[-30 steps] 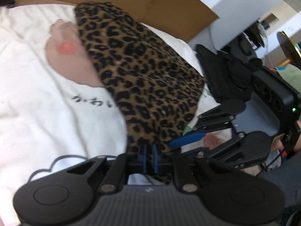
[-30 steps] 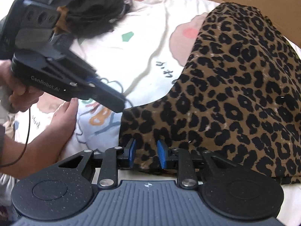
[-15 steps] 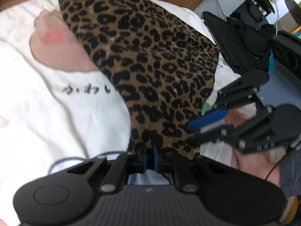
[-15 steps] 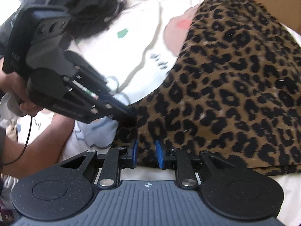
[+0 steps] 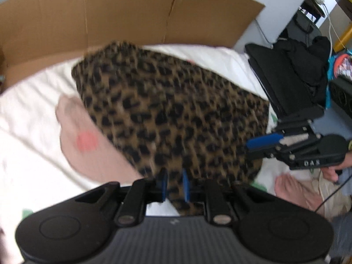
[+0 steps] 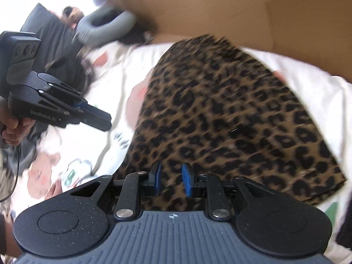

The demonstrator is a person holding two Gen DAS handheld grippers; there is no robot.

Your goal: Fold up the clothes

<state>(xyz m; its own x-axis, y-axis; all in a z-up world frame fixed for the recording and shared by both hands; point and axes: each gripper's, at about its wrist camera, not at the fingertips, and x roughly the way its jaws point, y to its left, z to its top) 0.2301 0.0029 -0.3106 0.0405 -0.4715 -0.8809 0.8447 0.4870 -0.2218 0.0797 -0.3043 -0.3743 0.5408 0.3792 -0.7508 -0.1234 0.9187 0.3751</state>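
A leopard-print garment (image 5: 176, 114) (image 6: 231, 114) lies folded and flat on a white bedsheet (image 5: 33, 132) (image 6: 105, 77) with cartoon prints. My left gripper (image 5: 173, 184) hovers at the garment's near edge and its jaws are opening. In the right wrist view the left gripper (image 6: 105, 121) hangs over the bare sheet, clear of the cloth and empty. My right gripper (image 6: 172, 180) stays at the garment's near right edge with leopard cloth filling the gap between its blue pads. In the left wrist view the right gripper (image 5: 250, 148) has its tips on that edge.
A brown cardboard sheet (image 5: 110, 11) (image 6: 242, 6) stands behind the bed. Black clothes (image 5: 297, 70) are piled at the right. A grey neck pillow (image 6: 103, 26) and dark items lie at the far left. A person's hands (image 6: 13, 127) (image 5: 336, 169) hold the grippers.
Both grippers moved up over the garment, which now lies shorter and folded. The left gripper's pads have parted and it has come off the cloth, out over the white sheet.
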